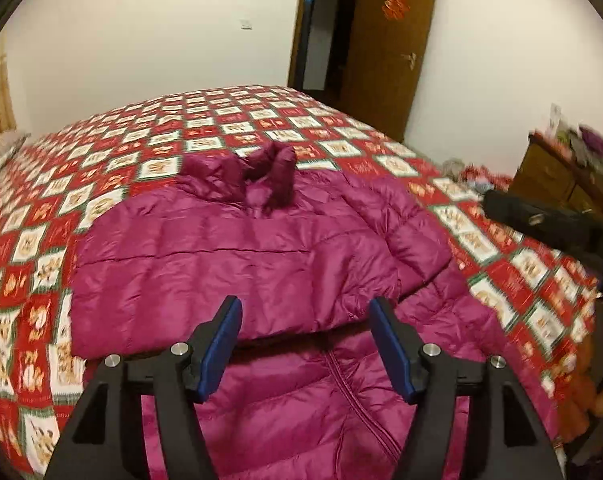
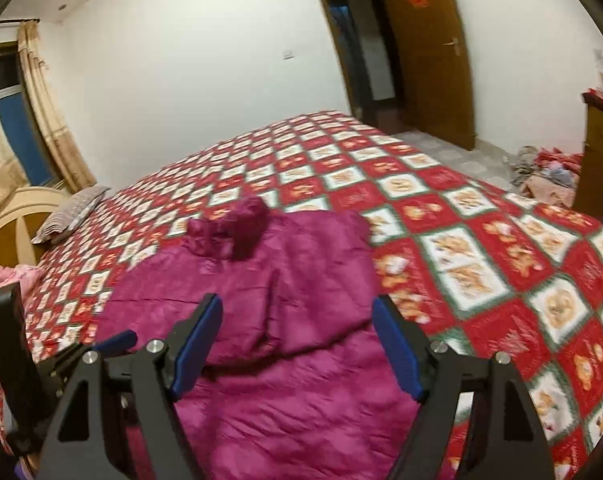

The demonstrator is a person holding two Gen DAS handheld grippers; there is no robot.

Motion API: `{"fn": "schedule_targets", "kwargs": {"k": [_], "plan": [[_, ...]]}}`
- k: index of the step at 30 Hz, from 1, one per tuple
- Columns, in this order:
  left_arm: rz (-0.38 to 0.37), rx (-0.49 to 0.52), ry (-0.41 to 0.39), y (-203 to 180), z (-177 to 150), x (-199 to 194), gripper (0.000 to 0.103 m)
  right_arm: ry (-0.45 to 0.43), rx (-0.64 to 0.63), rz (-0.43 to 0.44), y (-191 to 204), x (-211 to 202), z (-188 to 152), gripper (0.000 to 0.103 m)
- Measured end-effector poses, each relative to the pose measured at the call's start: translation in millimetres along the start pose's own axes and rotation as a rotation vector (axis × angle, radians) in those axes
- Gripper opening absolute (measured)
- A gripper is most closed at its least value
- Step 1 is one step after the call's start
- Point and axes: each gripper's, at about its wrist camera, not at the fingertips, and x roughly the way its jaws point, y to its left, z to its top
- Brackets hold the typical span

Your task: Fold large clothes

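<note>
The quilted magenta puffer jacket (image 1: 261,248) is lying on the red-and-white checked bedspread (image 1: 221,128), collar pointing away. Both the left hand-held gripper (image 1: 305,320) and right hand-held gripper (image 2: 297,316) are hovering, jaws spread and empty, over its near hem.

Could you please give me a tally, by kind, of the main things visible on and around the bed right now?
Magenta puffer jacket: 1
Patterned bedspread: 1
Grey pillow: 1
Grippers: 2, the left gripper and the right gripper, both with fingers apart
Wooden door: 1
Total: 6
</note>
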Motion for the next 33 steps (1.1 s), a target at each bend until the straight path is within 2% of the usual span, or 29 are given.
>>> {"fn": "schedule_targets", "kwargs": {"k": [2, 4, 6, 8, 10, 14, 17, 19, 21, 26, 30, 32, 33], "plan": [[0.03, -0.051, -0.023, 16.4, 3.0, -9.4, 0.066, 0.01, -0.023, 0.022, 11.5, 4.8, 2.0, 0.08], [0.148, -0.088, -0.036, 36.3, 12.7, -7.5, 0.066, 0.026, -0.076, 0.047, 26.8, 14.2, 1.9, 0.08], [0.234, -0.131, -0.043, 57.2, 23.4, 1.3, 0.066, 0.065, -0.119, 0.07, 38.9, 32.3, -3.8, 0.08], [0.284, -0.151, -0.045, 73.8, 33.1, 13.8, 0.066, 0.104, -0.156, 0.062, 47.8, 58.4, -9.2, 0.073], [0.366, -0.146, -0.047, 87.4, 41.4, 33.8, 0.066, 0.14, -0.19, 0.033, 50.5, 82.9, -11.9, 0.06], [0.449, -0.172, -0.014, 110.3, 37.0, 67.8, 0.066, 0.253, -0.199, 0.022, 40.1, 127.6, -19.2, 0.055], [0.453, -0.232, 0.053, 129.7, 19.7, 98.6, 0.066, 0.293, -0.24, -0.045, 31.7, 148.1, -25.0, 0.053], [0.436, -0.241, 0.043, 135.0, 7.2, 109.7, 0.066, 0.336, -0.206, -0.031, 16.6, 164.0, -28.9, 0.058], [0.446, -0.227, 0.049, 132.1, 2.3, 116.5, 0.067, 0.335, -0.172, -0.002, 5.7, 166.5, -28.7, 0.059], [0.459, -0.224, 0.051, 131.2, 1.7, 118.1, 0.069, 0.355, -0.215, -0.028, 14.0, 157.1, -22.8, 0.06], [0.47, -0.254, 0.003, 130.3, -2.2, 109.9, 0.069, 0.196, -0.194, -0.045, 18.4, 140.8, 22.1, 0.064], [0.477, -0.264, -0.017, 129.8, -3.1, 106.1, 0.069, 0.171, -0.178, -0.058, 24.8, 150.3, 45.9, 0.075], [0.476, -0.266, -0.019, 130.3, -3.0, 105.6, 0.069, 0.177, -0.158, -0.052, 28.6, 162.3, 58.6, 0.084]]}}
